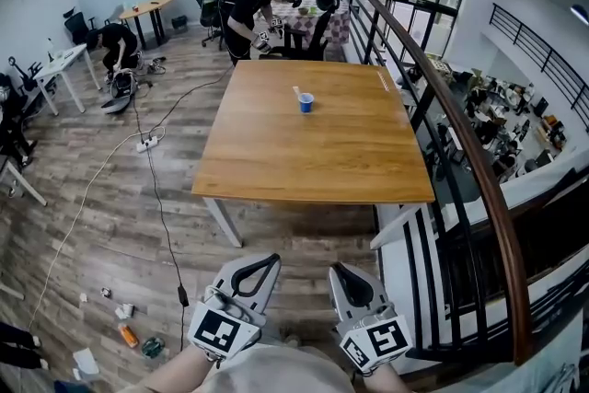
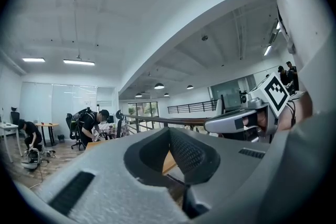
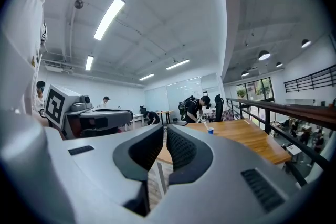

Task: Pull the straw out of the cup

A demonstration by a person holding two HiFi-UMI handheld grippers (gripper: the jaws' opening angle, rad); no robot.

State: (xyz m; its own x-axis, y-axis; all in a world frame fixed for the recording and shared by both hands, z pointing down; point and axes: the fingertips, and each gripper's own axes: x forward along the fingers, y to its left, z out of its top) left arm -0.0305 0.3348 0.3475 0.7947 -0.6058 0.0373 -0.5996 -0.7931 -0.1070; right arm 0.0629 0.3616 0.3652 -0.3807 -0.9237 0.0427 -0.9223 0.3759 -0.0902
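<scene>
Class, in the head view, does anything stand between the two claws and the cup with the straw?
Nothing visible does. The blue cup with its straw stands alone on the wooden table; the left claw and right claw hang short of its near edge, with only floor and bare tabletop between.

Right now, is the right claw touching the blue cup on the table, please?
Apart. The head view shows the right claw near the picture's bottom edge, with floor and table between it and the blue cup.
</scene>
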